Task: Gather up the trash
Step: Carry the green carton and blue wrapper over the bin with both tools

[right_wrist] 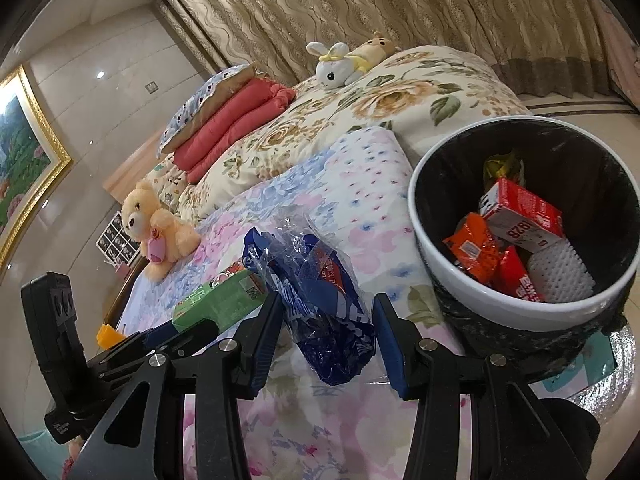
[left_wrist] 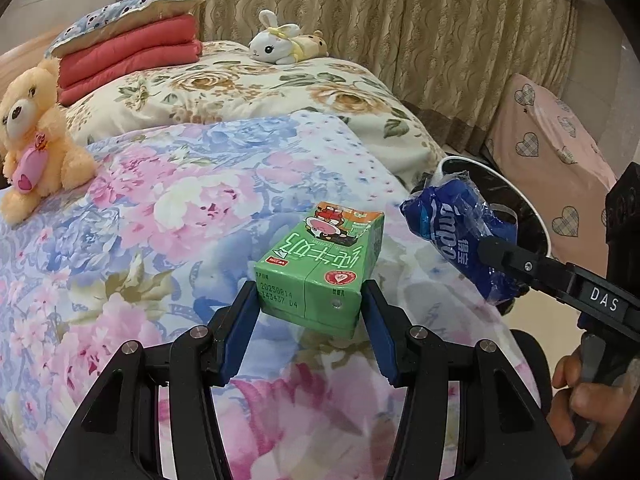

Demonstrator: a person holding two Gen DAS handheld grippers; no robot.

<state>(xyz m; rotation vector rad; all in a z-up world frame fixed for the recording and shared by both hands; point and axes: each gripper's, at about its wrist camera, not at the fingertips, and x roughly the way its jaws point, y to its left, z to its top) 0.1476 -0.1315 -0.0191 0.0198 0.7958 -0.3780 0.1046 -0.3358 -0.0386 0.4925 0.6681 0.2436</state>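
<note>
My left gripper is shut on a green milk carton, pinched at its near end between the blue pads and held above the floral bedspread. To the right, my right gripper is shut on a crumpled blue plastic wrapper. In the right wrist view the blue wrapper hangs between the right gripper pads. The green carton and left gripper sit just to its left. A white bin with a black liner stands close on the right, beside the bed.
The bin holds red and orange packets, a red-and-white carton and white foam netting. On the bed are a yellow teddy bear, a white plush rabbit, and folded red blankets under a pillow. Curtains and a pink heart-print cover lie beyond.
</note>
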